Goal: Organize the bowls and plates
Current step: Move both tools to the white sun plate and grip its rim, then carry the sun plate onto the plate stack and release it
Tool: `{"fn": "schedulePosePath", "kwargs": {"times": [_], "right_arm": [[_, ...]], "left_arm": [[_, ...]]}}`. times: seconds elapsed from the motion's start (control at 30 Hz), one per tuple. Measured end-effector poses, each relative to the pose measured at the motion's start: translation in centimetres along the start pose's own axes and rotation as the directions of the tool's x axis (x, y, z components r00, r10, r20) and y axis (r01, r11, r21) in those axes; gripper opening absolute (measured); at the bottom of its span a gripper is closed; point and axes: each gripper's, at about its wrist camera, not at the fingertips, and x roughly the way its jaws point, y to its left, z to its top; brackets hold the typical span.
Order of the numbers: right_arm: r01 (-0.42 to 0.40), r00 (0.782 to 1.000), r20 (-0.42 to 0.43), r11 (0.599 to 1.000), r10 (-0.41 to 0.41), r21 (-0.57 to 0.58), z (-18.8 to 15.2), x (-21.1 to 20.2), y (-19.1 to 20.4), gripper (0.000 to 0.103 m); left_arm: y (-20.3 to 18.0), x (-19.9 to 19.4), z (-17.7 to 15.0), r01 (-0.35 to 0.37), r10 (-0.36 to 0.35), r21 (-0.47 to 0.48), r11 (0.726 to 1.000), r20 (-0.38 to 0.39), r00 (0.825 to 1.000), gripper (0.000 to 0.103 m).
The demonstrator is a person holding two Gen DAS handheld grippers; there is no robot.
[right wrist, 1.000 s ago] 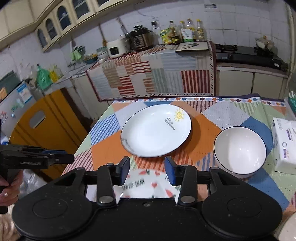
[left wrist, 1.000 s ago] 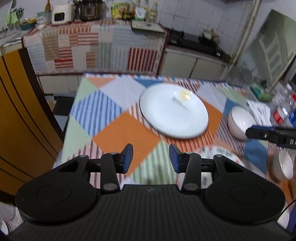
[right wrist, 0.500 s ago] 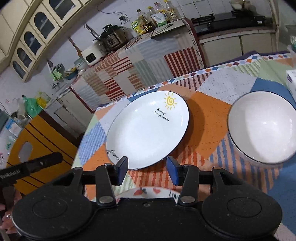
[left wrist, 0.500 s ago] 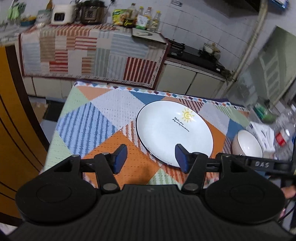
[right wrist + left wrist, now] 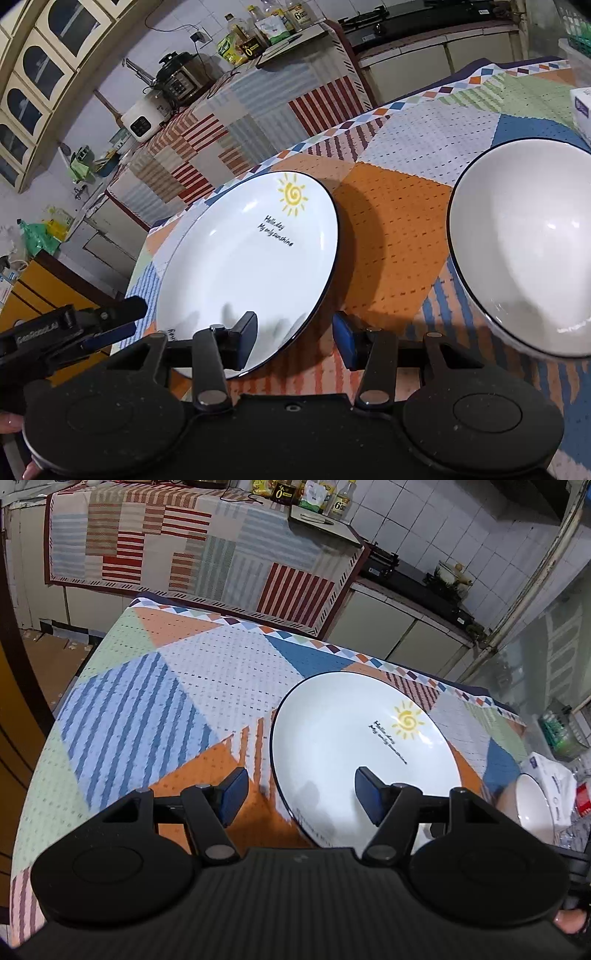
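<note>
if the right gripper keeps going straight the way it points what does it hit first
Most likely the near rim of the plate: the right gripper straddles that edge with open fingers, one above the plate, one above the tablecloth. Depth is unclear, so it may land on cloth just beside the rim.

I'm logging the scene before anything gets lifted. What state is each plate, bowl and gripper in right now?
Sun plate: flat on the tablecloth, empty, not gripped.
Bowl: upright beside the plate, empty, untouched.
Left gripper: jaws opening, straddling the plate's near rim, pads not pressing.
Right gripper: open, straddling the plate's rim on the bowl side, pads not pressing.
</note>
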Motion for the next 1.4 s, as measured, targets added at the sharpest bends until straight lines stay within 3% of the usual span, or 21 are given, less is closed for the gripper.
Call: {"fn": "schedulePosePath", "kwargs": {"times": [0.17,0.23,0.3,0.33,0.43,0.57,0.77,0.9,1.13,1.4], "right_arm": [[0.013,1.0,0.007,1.0,-0.013,0.019,0.4,0.9,-0.5,0.042],[0.015,1.0,0.02,0.999,-0.015,0.043,0.6,1.1,-0.7,0.033],[0.019,0.999,0.026,0.998,-0.02,0.062,0.6,1.4,-1.0,0.016],[0.019,1.0,0.021,0.997,-0.02,0.068,0.7,1.5,-1.1,0.016],[0.03,1.0,0.005,0.997,-0.031,0.069,0.9,1.7,-0.9,0.016],[0.027,1.0,-0.013,1.0,-0.027,-0.015,1.1,1.3,-0.3,0.017],[-0.033,0.999,0.013,0.995,0.034,-0.089,1.0,-1.9,0.1,0.018],[-0.071,0.997,0.034,0.99,0.075,-0.126,1.3,-5.3,1.1,0.019],[-0.106,0.994,0.019,0.981,0.111,-0.162,0.1,-10.5,2.3,0.019],[-0.094,0.995,0.004,0.978,0.097,-0.186,-3.6,-14.8,2.4,0.019]], "left_arm": [[0.2,1.5,0.4,-0.008,0.008,-0.022,1.0,-0.011,1.0,0.054],[0.6,2.2,0.3,0.008,-0.011,-0.048,0.999,-0.051,0.999,0.028],[1.0,2.8,0.0,-0.011,0.006,-0.07,0.997,-0.082,0.997,0.011],[1.3,3.2,-0.4,-0.001,-0.008,-0.087,0.996,-0.096,0.995,0.009],[1.1,2.9,-0.8,-0.013,0.005,-0.09,0.996,-0.093,0.996,0.009],[-0.9,1.1,-0.9,-0.052,0.054,0.026,0.998,-0.081,0.995,0.01],[-2.5,-4.1,-1.4,-0.029,0.032,0.08,0.996,-0.038,0.999,0.011],[-4.7,-8.2,-2.2,-0.055,0.055,0.144,0.988,0.001,0.998,0.012],[-6.0,-13.7,-4.6,-0.042,0.042,0.115,0.992,0.0,0.999,0.013],[-6.8,-16.7,-9.1,-0.027,0.032,0.11,0.994,-0.046,0.998,0.013]]}}
